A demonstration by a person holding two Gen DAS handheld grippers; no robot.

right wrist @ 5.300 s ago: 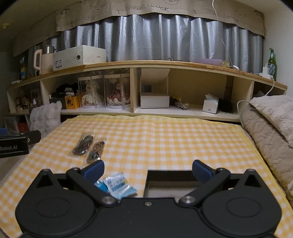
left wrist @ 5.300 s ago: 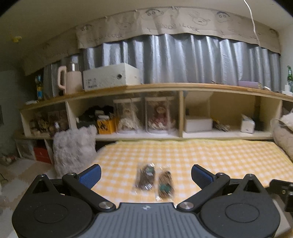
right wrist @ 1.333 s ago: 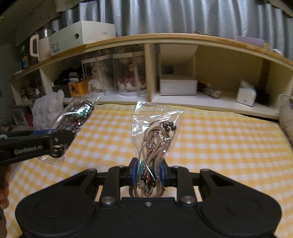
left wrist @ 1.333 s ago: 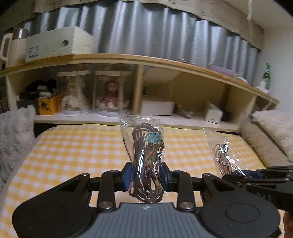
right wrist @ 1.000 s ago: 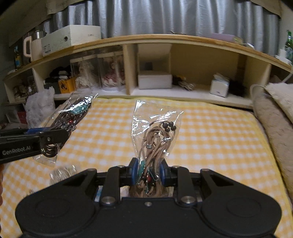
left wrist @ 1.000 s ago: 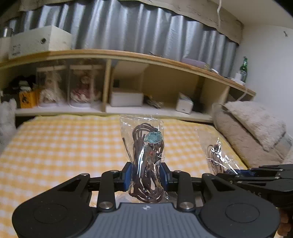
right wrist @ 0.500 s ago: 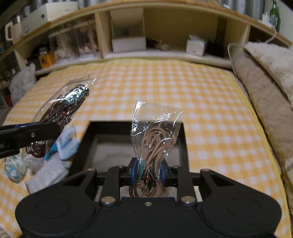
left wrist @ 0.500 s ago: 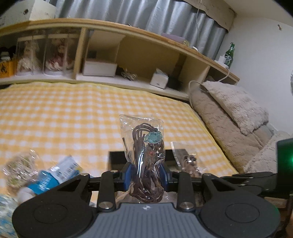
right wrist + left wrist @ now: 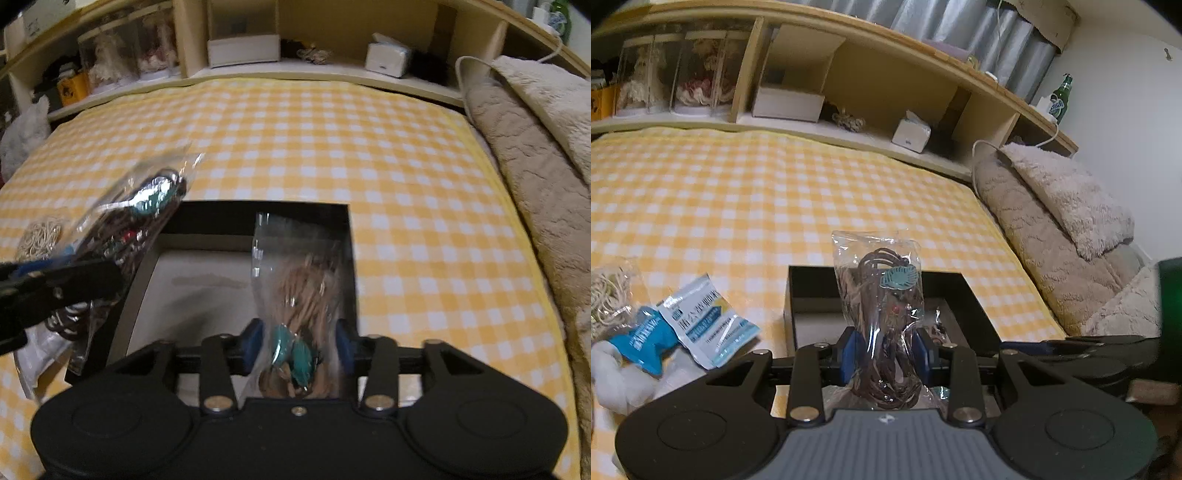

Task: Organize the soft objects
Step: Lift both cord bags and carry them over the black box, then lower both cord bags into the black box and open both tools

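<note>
My left gripper (image 9: 884, 350) is shut on a clear bag of dark brown cord (image 9: 882, 314) with a teal leaf charm, held upright in front of the black box (image 9: 798, 291). It also shows at the left of the right wrist view (image 9: 122, 236). My right gripper (image 9: 299, 347) has its jaws parted around a clear bag of tan cord (image 9: 303, 288), blurred, over the black box (image 9: 349, 258) with its pale floor. The tan bag appears loose between the pads.
The box sits on a yellow checked cloth (image 9: 738, 199). Left of it lie blue-and-white packets (image 9: 701, 325), white soft pieces (image 9: 617, 380) and a bag of pale cord (image 9: 605, 295). Beige blankets (image 9: 1056, 229) lie at the right. A wooden shelf (image 9: 849, 74) runs behind.
Both grippers moved down and forward over the box. The right jaws have parted from the tan cord bag, which is slipping into the box. The left still holds its bag.
</note>
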